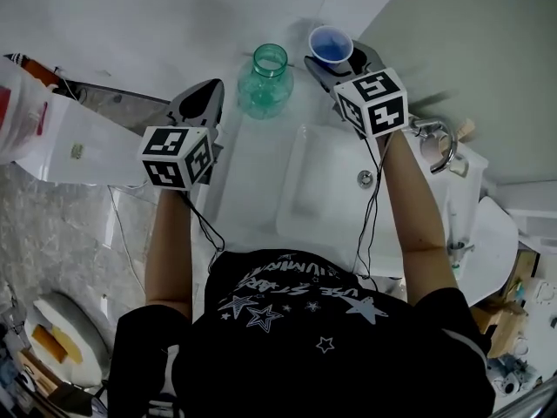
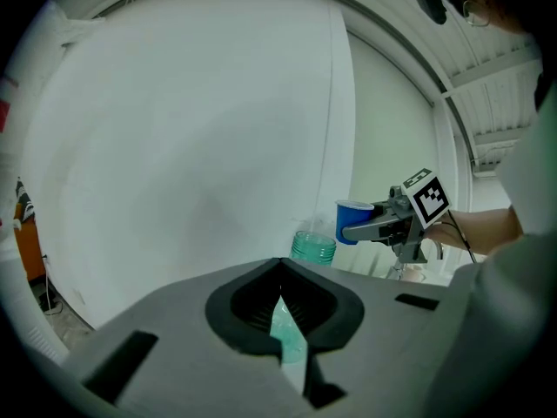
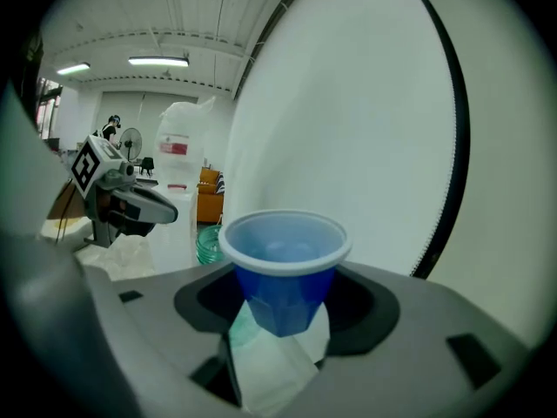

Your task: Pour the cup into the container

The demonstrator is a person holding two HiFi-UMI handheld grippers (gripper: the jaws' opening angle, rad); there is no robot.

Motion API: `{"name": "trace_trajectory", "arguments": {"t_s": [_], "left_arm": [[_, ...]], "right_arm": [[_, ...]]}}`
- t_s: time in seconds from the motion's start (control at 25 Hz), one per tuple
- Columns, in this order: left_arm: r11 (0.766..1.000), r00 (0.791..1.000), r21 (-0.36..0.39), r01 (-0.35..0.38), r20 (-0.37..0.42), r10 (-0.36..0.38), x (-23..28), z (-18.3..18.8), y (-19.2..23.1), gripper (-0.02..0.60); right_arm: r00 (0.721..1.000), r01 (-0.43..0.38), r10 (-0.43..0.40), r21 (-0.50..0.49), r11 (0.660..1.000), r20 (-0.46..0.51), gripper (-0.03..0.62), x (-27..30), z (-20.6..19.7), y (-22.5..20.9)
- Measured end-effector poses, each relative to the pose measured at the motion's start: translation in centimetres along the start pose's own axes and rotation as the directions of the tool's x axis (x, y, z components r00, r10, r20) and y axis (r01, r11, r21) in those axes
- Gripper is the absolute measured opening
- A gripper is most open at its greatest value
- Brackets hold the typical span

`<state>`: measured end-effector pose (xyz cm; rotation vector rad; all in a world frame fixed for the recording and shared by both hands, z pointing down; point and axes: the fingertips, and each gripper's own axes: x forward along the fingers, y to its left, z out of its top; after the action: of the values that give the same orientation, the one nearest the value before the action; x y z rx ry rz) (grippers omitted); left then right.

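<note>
On the white counter (image 1: 261, 177) stands the open green jar (image 1: 264, 81). The left gripper (image 1: 207, 94) hovers near it, jaws together and empty. The right gripper (image 1: 338, 66) clasps the blue cup (image 1: 332, 43) upright just beside the jar. The cup's rim should sit over the narrow mouth before a slow tilt.

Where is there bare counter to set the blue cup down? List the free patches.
Free: the white counter between the green jar and the sink basin, running toward the near edge. The basin itself is empty too. Crowded: around the faucet right of the basin, and by the white bag at far left.
</note>
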<state>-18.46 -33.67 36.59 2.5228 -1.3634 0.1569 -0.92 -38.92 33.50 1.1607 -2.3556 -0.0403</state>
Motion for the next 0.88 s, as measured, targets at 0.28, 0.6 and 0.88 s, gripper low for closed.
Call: {"name": "trace_trajectory", "arguments": {"t_s": [0.28,0.6,0.88], "left_arm": [[1.0,1.0,-0.012,0.016,-0.009,-0.016,0.9,-0.4,-0.2,0.009],[0.999,1.0,-0.029,0.025,-0.012,-0.025,1.3,-0.8,0.3,0.009],[0.998,0.999,-0.044,0.035,-0.016,-0.036,1.6,-1.1,0.4,0.009]], "right_arm": [[0.998,0.048,-0.054,-0.124,0.991,-0.044,0.264,1.0,0.2,0.3],[0.987,0.1,-0.132,-0.289,0.952,-0.094,0.262,2.0,0.5,0.4],[0.976,0.137,-0.196,-0.423,0.896,-0.1,0.262,2.5,1.3,0.3]]}}
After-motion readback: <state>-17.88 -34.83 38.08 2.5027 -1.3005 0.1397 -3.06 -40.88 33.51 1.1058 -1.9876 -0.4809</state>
